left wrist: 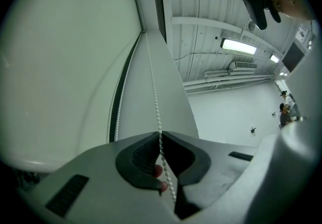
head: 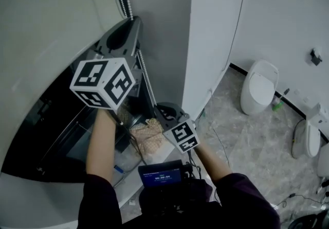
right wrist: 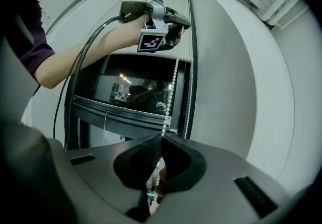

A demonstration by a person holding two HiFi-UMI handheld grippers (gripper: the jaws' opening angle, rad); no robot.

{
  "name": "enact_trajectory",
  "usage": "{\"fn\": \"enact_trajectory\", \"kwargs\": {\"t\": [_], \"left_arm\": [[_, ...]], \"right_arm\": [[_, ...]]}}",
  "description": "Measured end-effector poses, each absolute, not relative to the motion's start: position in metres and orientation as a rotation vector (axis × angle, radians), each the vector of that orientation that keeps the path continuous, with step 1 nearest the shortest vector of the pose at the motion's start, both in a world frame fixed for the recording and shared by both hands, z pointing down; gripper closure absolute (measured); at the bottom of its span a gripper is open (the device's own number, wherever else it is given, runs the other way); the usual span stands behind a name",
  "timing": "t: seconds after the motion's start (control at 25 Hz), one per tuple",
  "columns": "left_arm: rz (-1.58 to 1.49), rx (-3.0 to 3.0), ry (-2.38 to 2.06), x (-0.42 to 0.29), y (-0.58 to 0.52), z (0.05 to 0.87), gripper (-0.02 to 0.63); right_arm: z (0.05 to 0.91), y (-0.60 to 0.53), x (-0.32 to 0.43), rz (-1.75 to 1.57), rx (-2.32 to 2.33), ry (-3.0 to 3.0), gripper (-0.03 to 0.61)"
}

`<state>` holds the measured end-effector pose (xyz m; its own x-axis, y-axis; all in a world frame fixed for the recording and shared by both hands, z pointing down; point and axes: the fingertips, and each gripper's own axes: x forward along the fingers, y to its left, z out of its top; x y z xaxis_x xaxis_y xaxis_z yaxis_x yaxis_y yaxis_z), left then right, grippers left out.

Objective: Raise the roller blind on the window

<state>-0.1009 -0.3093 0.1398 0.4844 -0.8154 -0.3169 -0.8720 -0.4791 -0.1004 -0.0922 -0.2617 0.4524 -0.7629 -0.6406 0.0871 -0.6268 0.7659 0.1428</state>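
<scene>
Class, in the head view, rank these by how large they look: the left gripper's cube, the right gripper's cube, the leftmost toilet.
1. Left gripper's cube, though nearness to the camera enlarges it.
2. Leftmost toilet.
3. Right gripper's cube.

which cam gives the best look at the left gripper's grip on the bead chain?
Left gripper view: the left gripper is shut on the bead chain, close up and centred. Right gripper view shows that grip small, from below. Head view shows the chain running past the jaw tips, but the contact is unclear.
</scene>
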Motion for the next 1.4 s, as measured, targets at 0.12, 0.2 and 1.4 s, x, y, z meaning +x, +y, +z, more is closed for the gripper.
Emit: {"fn": "enact_trajectory", "kwargs": {"t": [0.12,0.2,1.4], "left_arm": [[0.366,-2.420,1.453,-0.098,-0.305,0.137,0.595],[0.396,-2.365,1.459,-0.101,-0.297,0.136,0.597],[0.202,-2.760,1.562,-0.128,-0.299,0.384,0.595]], "right_arm": [[0.454,-0.263,-0.088,-0.086,1.009,-2.831,0.568],[0.459,-0.265,-0.082,-0.019,1.002,-2.823,0.566],[0.109,-0.311,-0.102,-0.555,1.209,-3.172,0.561]]}}
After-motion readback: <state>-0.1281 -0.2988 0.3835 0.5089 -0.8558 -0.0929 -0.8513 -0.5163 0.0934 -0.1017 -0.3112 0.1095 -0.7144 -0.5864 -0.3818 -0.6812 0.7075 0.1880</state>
